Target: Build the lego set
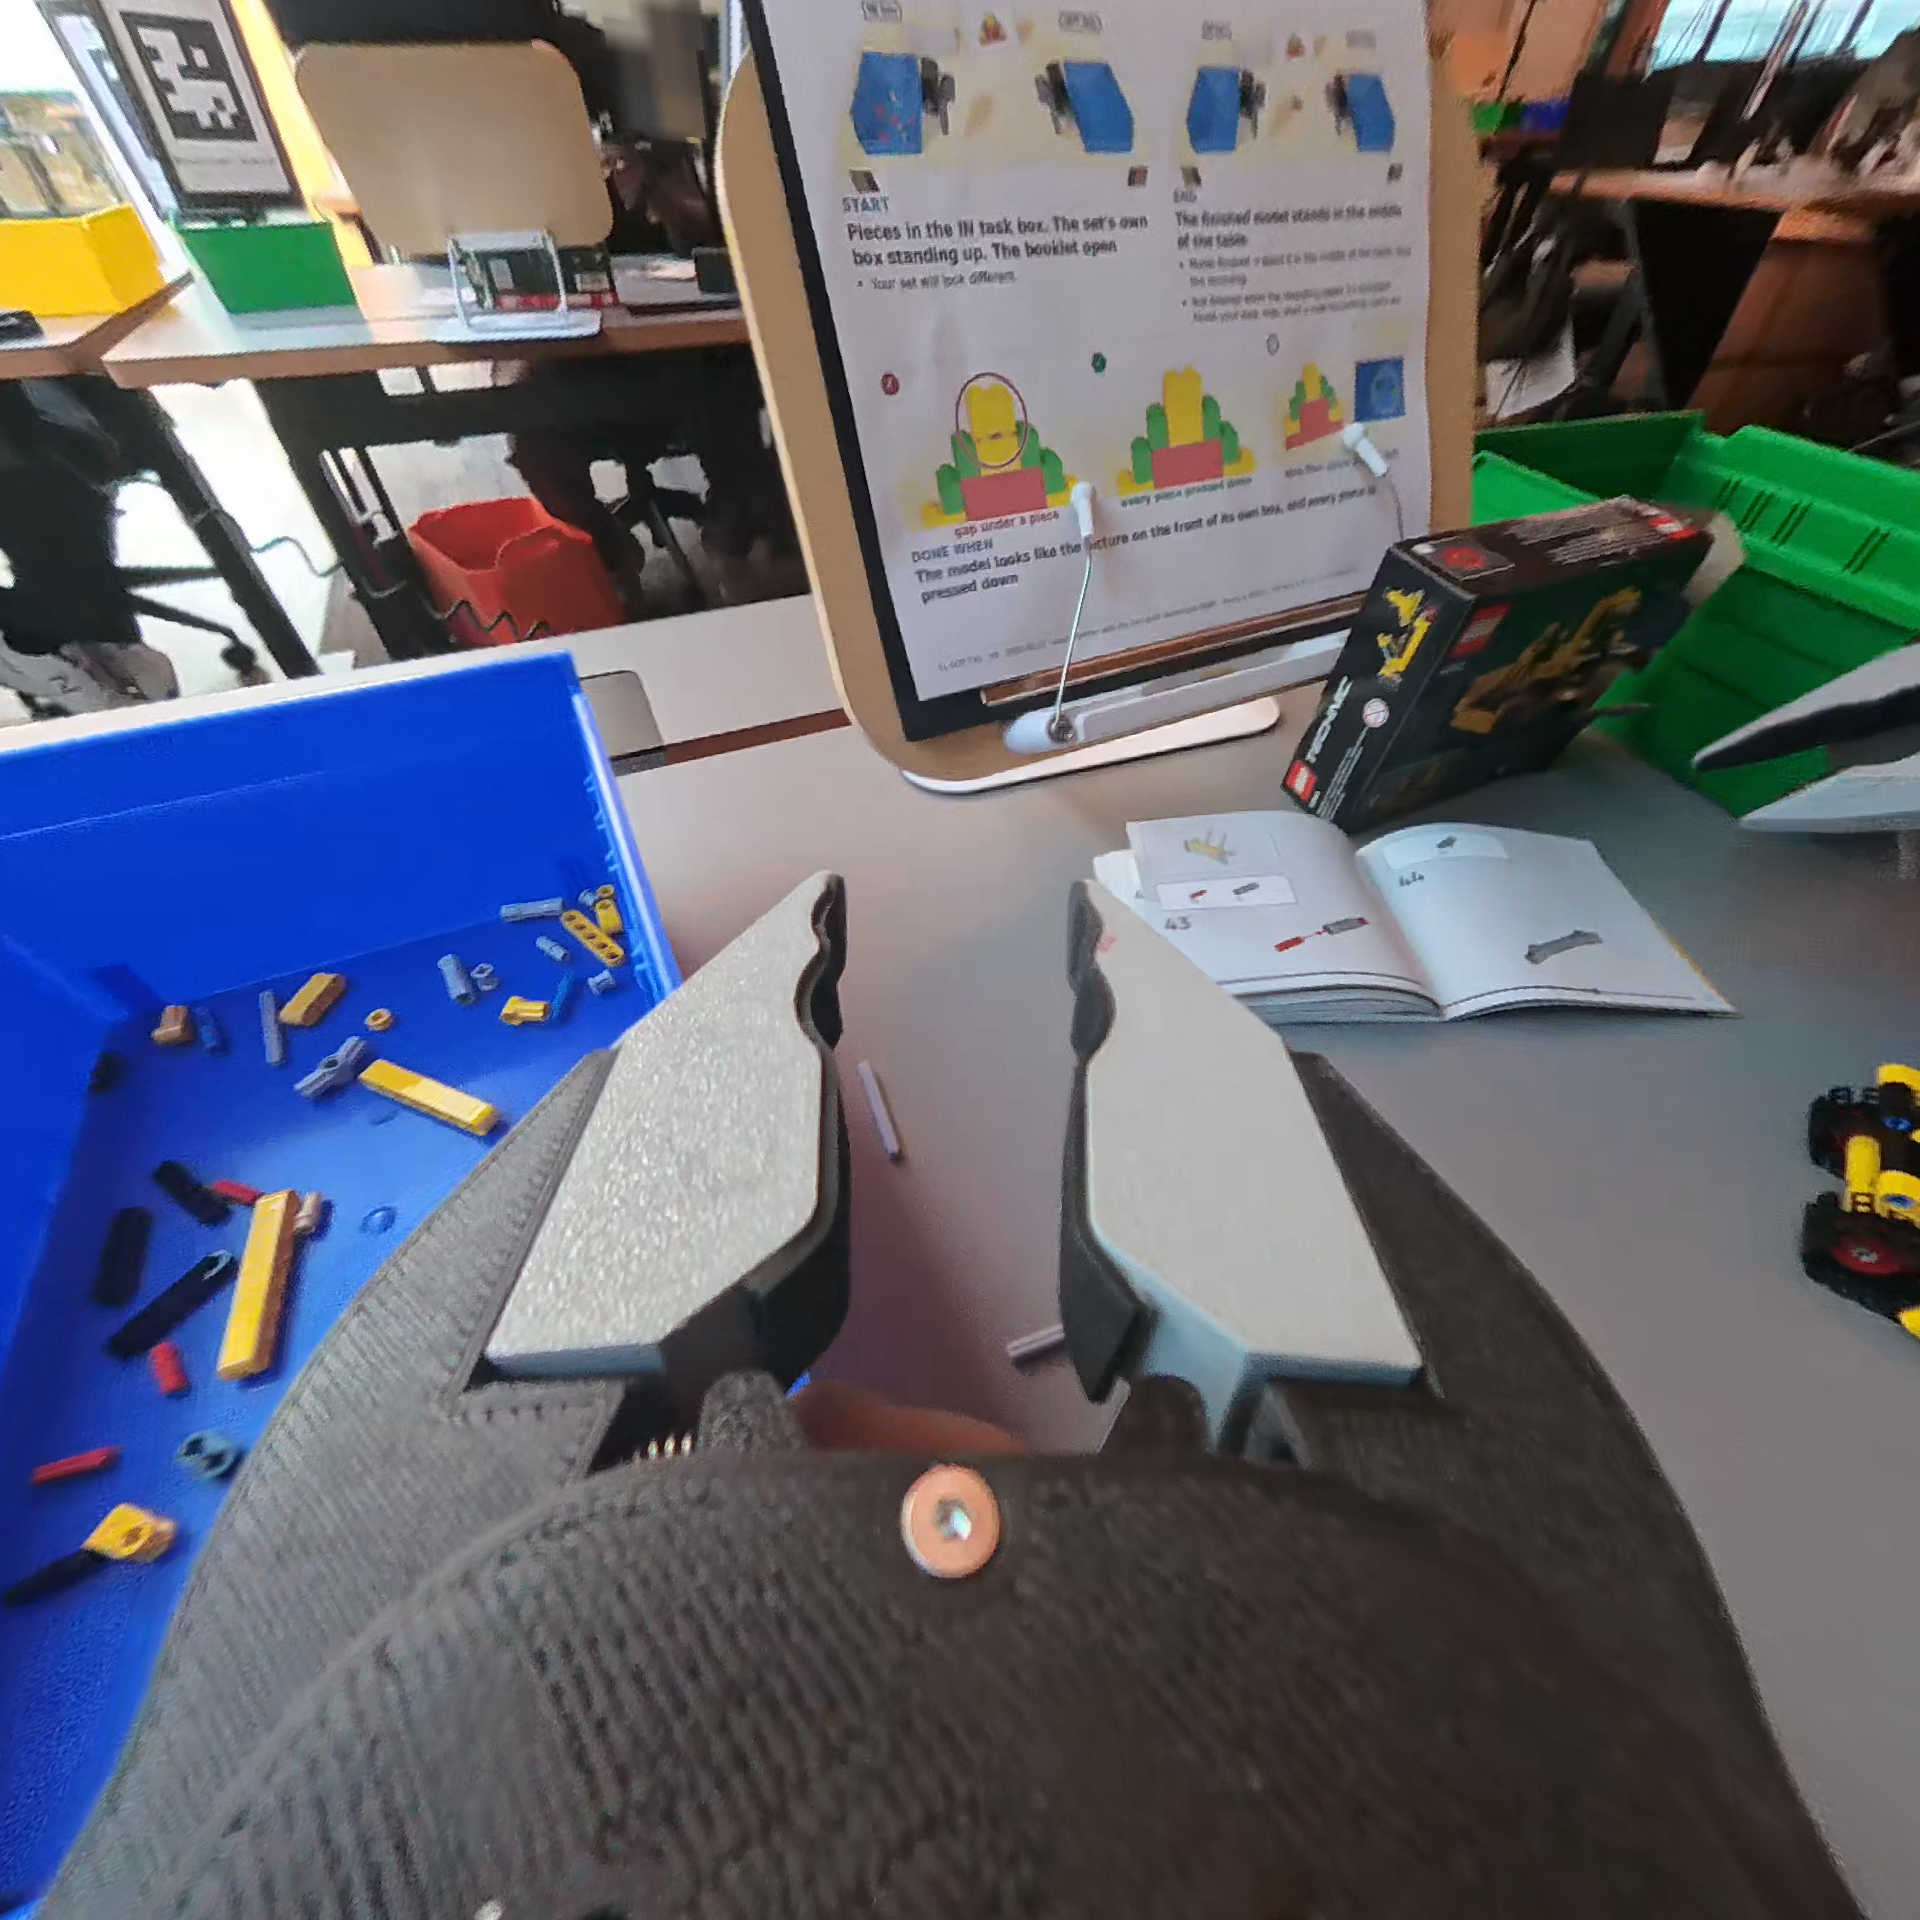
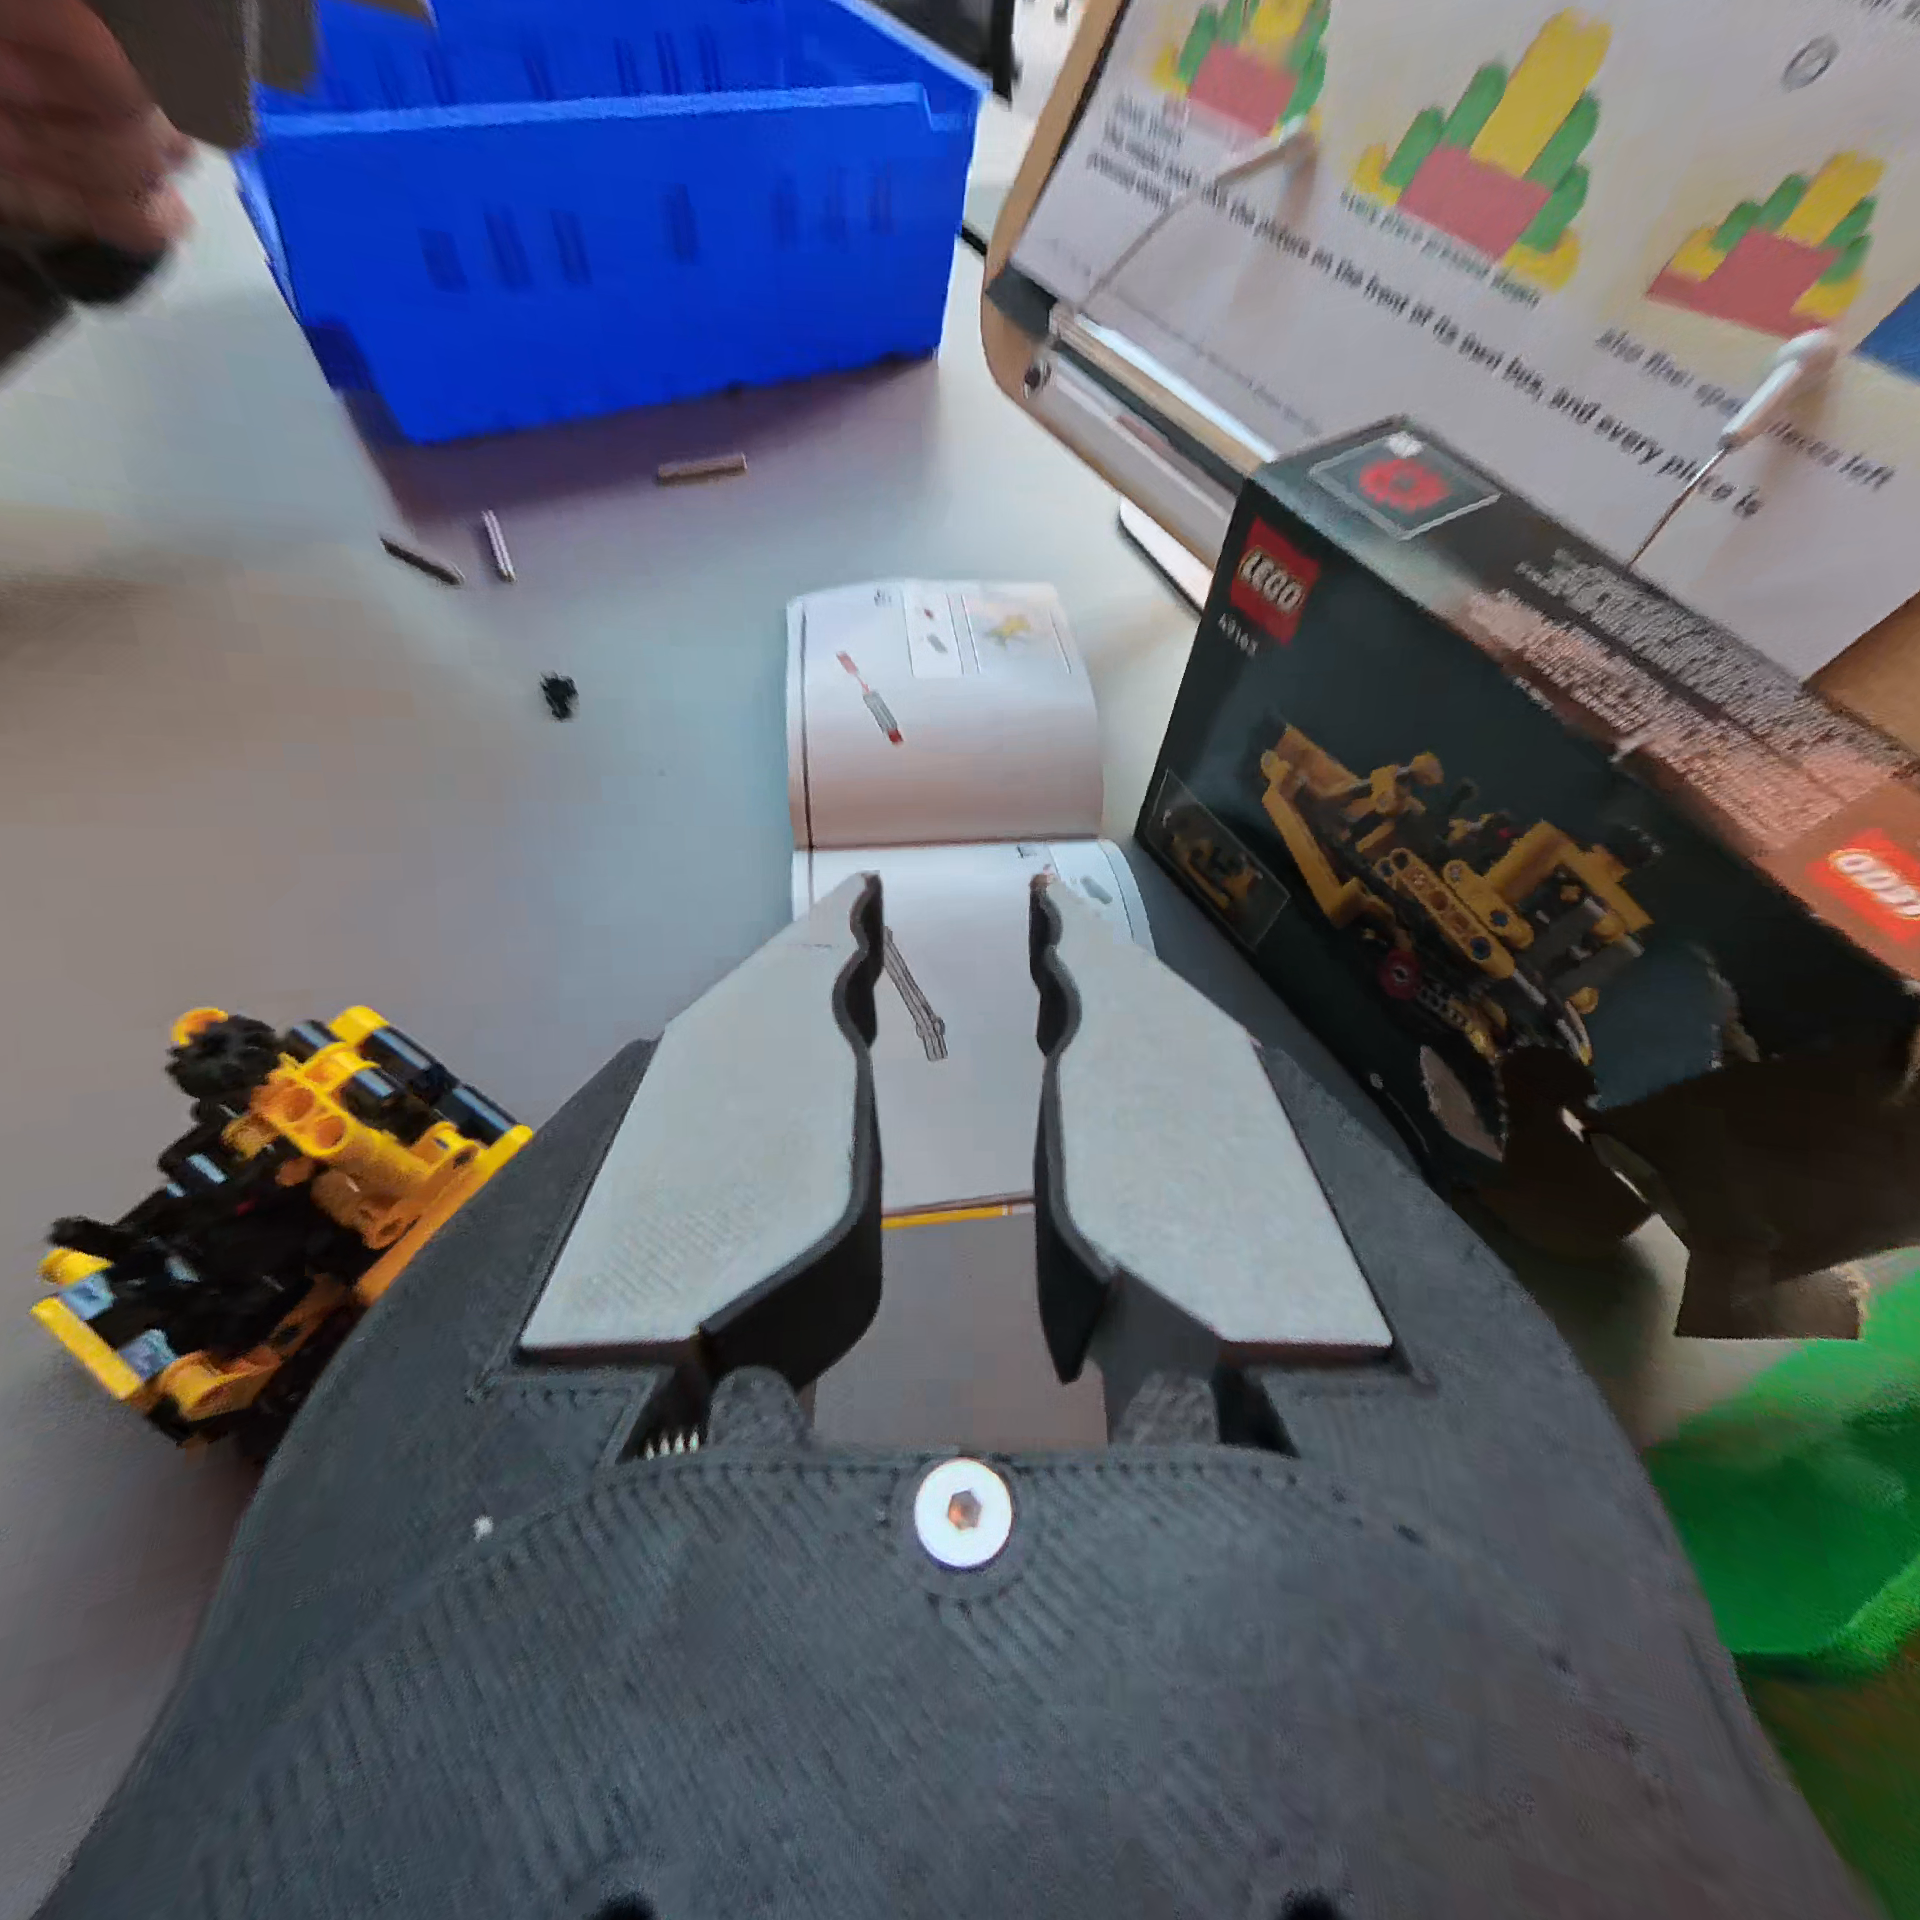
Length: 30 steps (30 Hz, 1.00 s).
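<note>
My left gripper (image 1: pixel 951 909) is open and empty above the grey table, just right of the blue bin (image 1: pixel 312 748) that holds several loose yellow, black, grey and red pieces (image 1: pixel 426 1096). A thin grey axle (image 1: pixel 878 1107) lies on the table between its fingers. My right gripper (image 2: pixel 956 899) is open and empty over the open booklet (image 2: pixel 935 727). The partly built yellow and black model (image 2: pixel 281 1195) sits to its left; it also shows in the left wrist view (image 1: pixel 1870 1195). The right gripper's fingers (image 1: pixel 1808 738) show at the right edge of the left wrist view.
The set's black box (image 2: pixel 1507 831) stands right of the booklet, before an instruction board (image 1: pixel 1122 312). A green bin (image 1: pixel 1766 582) sits at the far right. Thin axles (image 2: pixel 497 542) and a small black piece (image 2: pixel 559 694) lie near the blue bin (image 2: pixel 623 239).
</note>
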Each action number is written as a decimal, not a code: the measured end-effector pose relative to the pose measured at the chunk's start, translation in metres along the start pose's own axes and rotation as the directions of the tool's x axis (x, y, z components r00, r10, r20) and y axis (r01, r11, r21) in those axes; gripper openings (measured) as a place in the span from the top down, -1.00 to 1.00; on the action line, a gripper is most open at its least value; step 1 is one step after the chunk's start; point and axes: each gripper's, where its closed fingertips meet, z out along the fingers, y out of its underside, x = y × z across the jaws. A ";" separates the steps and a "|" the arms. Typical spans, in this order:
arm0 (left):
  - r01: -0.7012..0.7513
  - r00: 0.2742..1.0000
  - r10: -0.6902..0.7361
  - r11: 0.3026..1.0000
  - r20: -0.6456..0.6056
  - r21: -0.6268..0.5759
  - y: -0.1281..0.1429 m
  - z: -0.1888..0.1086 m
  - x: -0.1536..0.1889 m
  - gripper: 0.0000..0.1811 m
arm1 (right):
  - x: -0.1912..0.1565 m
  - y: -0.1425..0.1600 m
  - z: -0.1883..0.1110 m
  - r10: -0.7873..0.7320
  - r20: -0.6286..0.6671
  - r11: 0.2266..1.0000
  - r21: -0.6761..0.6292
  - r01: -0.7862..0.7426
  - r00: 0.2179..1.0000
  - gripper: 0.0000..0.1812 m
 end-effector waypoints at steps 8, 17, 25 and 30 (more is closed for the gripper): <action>-0.003 0.998 0.007 0.997 -0.055 0.072 0.020 0.015 0.017 0.66 | 0.008 -0.012 -0.010 0.102 0.007 0.979 0.178 -0.101 0.995 0.67; -0.045 0.995 0.050 0.997 -0.084 0.061 0.028 0.014 0.028 0.70 | 0.014 0.021 0.015 0.073 0.009 0.996 0.056 -0.073 0.997 0.68; -0.056 0.990 0.060 0.998 -0.129 0.034 0.042 0.025 0.042 0.70 | 0.011 0.026 0.024 0.036 0.055 0.999 0.012 -0.037 0.998 0.63; -0.064 0.985 0.067 0.998 -0.156 0.022 0.045 0.025 0.051 0.70 | 0.011 0.023 0.022 0.050 0.075 0.998 0.037 -0.053 0.996 0.59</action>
